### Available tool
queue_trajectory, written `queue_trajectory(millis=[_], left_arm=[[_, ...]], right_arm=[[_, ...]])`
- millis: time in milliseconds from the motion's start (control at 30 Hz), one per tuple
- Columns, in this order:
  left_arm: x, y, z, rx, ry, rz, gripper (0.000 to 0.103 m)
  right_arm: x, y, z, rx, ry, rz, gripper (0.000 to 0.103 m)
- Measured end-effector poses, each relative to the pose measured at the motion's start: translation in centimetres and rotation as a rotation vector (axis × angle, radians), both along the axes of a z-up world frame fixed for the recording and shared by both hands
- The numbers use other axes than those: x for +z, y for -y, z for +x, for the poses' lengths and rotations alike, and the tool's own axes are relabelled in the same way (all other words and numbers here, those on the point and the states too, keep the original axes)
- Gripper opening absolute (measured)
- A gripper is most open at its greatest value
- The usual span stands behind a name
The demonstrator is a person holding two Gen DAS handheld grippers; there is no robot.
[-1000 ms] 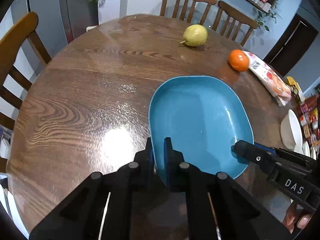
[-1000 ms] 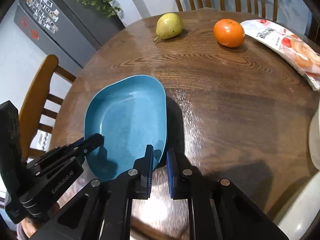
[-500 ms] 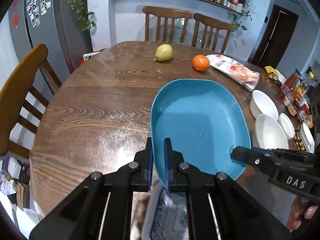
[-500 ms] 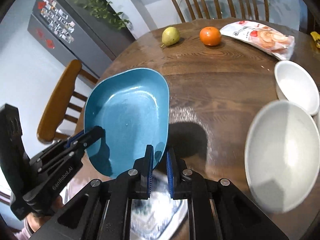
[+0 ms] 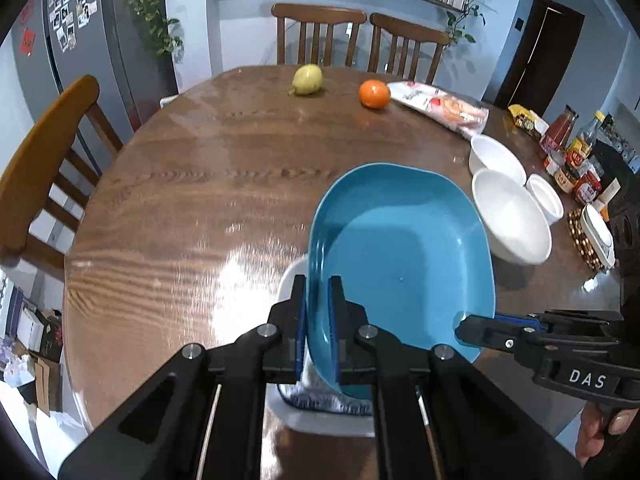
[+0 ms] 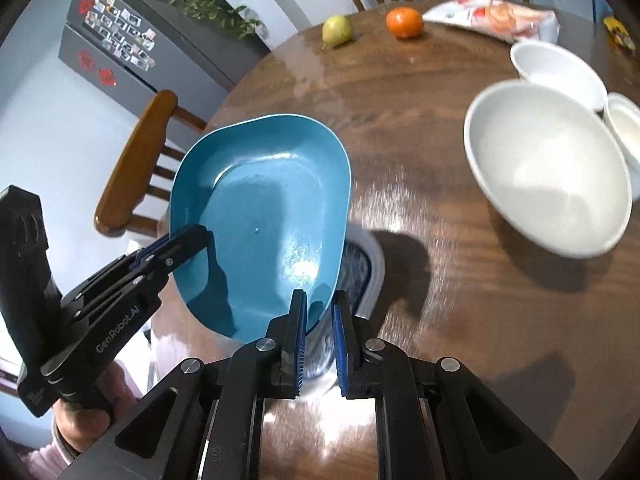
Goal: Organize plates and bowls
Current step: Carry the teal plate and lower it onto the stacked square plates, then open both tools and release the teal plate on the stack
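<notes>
A deep teal-blue, rounded-rectangular plate [image 5: 404,264] is held tilted above a round, glossy brown wooden table [image 5: 208,184], gripped on two sides. The left gripper [image 5: 318,320] pinches the plate's near-left rim between its blue pads; the right gripper [image 6: 318,328] pinches the opposite rim — both sets of jaws are nearly closed on the thin edge. Directly beneath the plate sits a white rectangular dish with a blue pattern [image 6: 366,268], mostly hidden, so its exact shape is hard to tell. To the right stand three white bowls: a large one [image 6: 548,172], a medium one [image 6: 558,68] behind it, and a small one [image 6: 626,128] beside them. At the far edge lie a yellow-green pear [image 5: 307,79], an orange fruit [image 5: 374,94] and a plastic snack packet [image 5: 444,106].
</notes>
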State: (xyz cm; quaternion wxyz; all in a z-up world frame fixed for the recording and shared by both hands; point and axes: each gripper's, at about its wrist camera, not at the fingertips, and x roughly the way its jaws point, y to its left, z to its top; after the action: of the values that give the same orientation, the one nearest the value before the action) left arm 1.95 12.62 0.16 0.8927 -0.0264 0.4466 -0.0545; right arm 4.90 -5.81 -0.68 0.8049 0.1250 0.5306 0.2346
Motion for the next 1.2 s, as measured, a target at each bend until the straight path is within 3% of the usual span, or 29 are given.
queue_trajectory(millis=[500, 1000, 1200], left_arm=[[-4.0, -0.4, -1.1, 0.004, -0.139, 0.025, 0.01], [-5.2, -0.5, -0.1, 0.009, -0.165, 0.049, 0.012], [-4.7, -0.6, 0.1, 0.027, -0.152, 0.039, 0.015]], right_arm=[[-3.6, -2.1, -2.1, 0.041, -0.103, -0.043, 0.015], [-3.0, -2.4, -2.5, 0.026, -0.05, -0.114, 0.016], [-2.5, -3.3, -2.9, 0.041, -0.001, -0.195, 0.03]])
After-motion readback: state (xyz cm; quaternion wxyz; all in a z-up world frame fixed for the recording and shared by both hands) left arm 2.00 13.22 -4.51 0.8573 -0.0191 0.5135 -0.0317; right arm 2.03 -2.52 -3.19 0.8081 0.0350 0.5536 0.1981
